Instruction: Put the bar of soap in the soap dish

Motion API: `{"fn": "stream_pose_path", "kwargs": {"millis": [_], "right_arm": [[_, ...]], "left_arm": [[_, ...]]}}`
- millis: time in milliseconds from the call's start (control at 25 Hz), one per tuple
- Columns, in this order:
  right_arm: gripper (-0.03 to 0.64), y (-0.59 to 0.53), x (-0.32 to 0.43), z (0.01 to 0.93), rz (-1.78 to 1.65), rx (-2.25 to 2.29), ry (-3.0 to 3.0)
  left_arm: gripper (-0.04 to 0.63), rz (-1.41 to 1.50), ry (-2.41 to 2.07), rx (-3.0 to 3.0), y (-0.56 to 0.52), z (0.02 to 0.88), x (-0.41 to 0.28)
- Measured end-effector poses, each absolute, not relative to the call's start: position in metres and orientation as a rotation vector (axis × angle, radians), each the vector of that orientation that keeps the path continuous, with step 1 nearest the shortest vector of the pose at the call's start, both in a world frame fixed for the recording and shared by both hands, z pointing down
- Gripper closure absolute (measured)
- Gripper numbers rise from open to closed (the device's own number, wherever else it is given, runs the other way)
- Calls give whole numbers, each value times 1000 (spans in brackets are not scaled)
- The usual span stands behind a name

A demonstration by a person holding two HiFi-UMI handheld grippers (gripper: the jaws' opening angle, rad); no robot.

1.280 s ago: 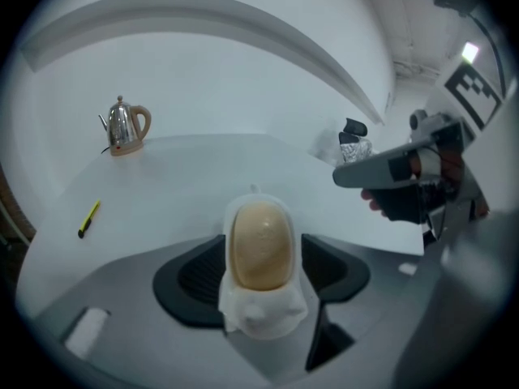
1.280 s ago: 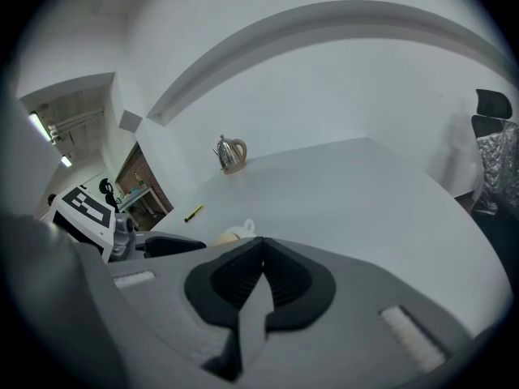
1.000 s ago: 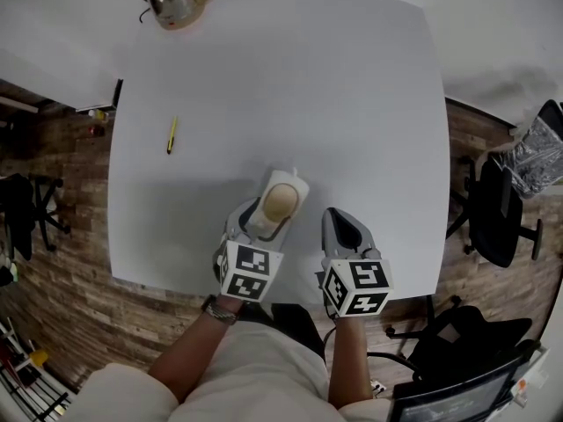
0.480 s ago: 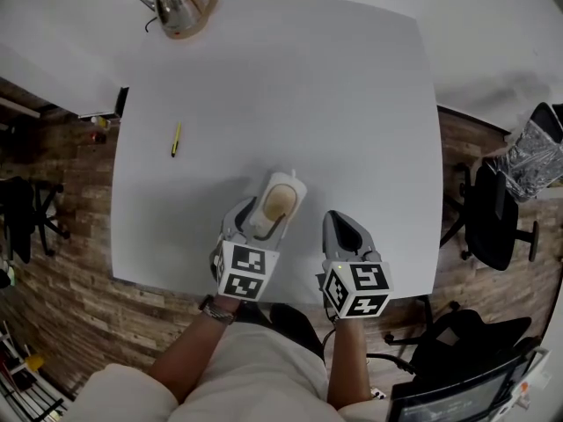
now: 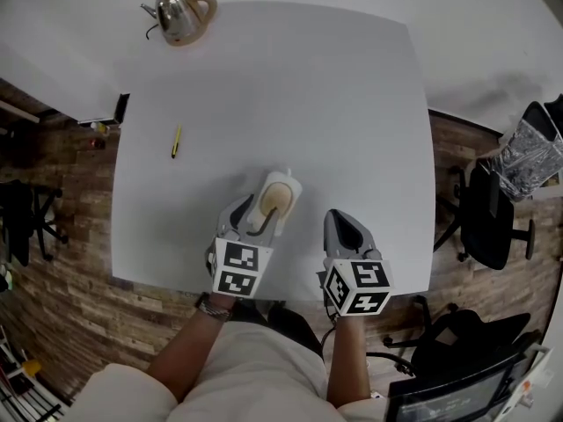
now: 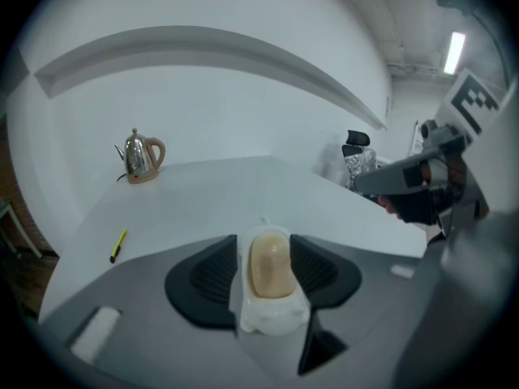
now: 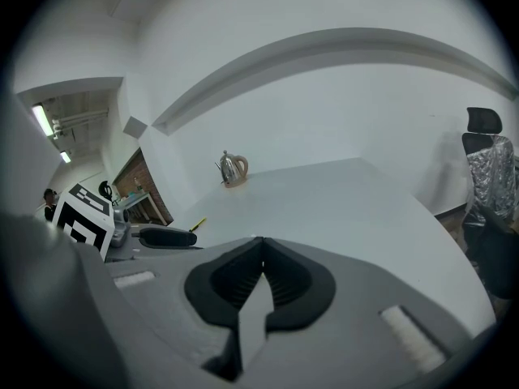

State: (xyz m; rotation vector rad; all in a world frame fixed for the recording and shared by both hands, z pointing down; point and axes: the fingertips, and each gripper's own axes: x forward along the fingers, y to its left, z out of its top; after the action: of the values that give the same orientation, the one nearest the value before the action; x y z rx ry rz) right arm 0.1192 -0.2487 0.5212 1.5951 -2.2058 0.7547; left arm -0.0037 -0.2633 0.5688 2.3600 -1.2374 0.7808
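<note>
A tan bar of soap (image 5: pixel 276 200) (image 6: pixel 270 264) lies in a white soap dish (image 5: pixel 283 182) (image 6: pixel 272 318) near the front edge of the white table (image 5: pixel 334 104). My left gripper (image 5: pixel 264 214) (image 6: pixel 270 250) has the dish between its jaws. The jaws have just been closing, and the dark pads (image 6: pixel 213 271) now press on the dish's side walls. My right gripper (image 5: pixel 343 227) (image 7: pixel 261 259) is to the right of the dish, apart from it, shut with nothing in it. It also shows at the right of the left gripper view.
A metal kettle (image 5: pixel 180 14) (image 6: pixel 139 156) (image 7: pixel 233 168) stands on a round base at the table's far left corner. A yellow pen (image 5: pixel 175 140) (image 6: pixel 118 245) lies at the left side. An office chair (image 5: pixel 497 222) stands right of the table.
My left gripper's jaws have drawn in against the soap dish, with the soap still lying in it. Both grippers have kept their places beside each other at the front edge.
</note>
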Motion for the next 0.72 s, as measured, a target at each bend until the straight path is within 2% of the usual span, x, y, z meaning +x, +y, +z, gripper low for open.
{"fn": "stream_pose_path", "kwargs": {"millis": [720], "right_arm": [[614, -245, 104, 504, 694, 1578, -2264]], "left_arm": [[417, 664, -1309, 2380, -255, 540, -20]]}}
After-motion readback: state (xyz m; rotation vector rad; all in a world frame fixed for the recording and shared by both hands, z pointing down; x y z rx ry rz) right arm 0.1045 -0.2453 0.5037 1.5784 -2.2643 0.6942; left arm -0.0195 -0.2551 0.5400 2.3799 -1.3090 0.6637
